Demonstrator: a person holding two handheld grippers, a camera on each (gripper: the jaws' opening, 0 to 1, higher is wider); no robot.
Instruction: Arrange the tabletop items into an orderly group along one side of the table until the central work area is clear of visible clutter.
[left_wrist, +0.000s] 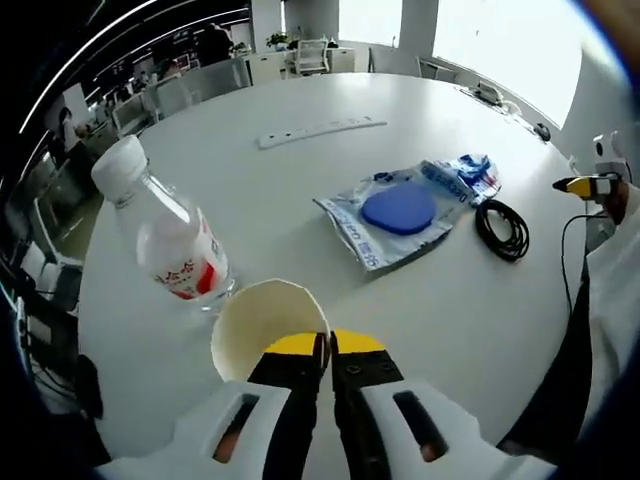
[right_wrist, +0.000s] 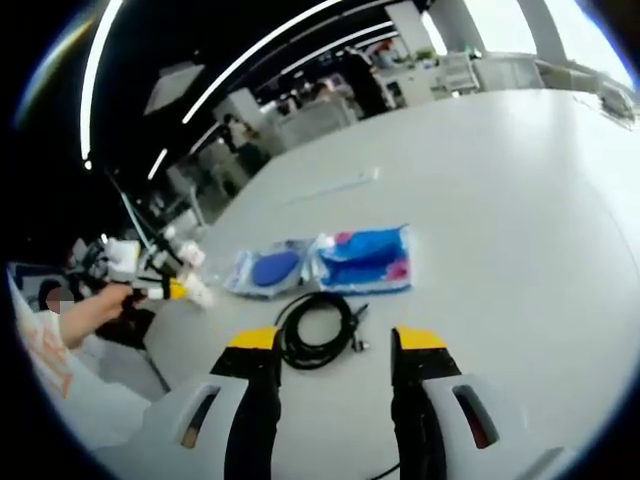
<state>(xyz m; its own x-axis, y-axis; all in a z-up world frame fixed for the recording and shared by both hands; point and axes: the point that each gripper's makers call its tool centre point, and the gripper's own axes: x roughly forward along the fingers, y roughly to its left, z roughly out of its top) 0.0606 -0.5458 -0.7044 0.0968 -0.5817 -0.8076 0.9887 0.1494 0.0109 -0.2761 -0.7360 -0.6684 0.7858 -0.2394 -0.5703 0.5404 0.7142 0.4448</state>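
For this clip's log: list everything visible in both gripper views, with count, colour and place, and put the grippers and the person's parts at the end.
Table: one, white, round, under all items.
Water bottle: one, clear with white cap and red-white label, beside the cup.
Paper cup: one, cream, its rim pinched in the left gripper.
Plastic bag with blue disc: one, clear and blue, mid-table.
Blue packet: one, blue with pink, next to the bag.
Cable coil: one, black, ahead of the right gripper.
Power strip: one, white, far side of table.
Left gripper: white, yellow-tipped, shut on the cup.
Right gripper: white, yellow-tipped, open.
Hand: one, on the left gripper's handle, right gripper view.
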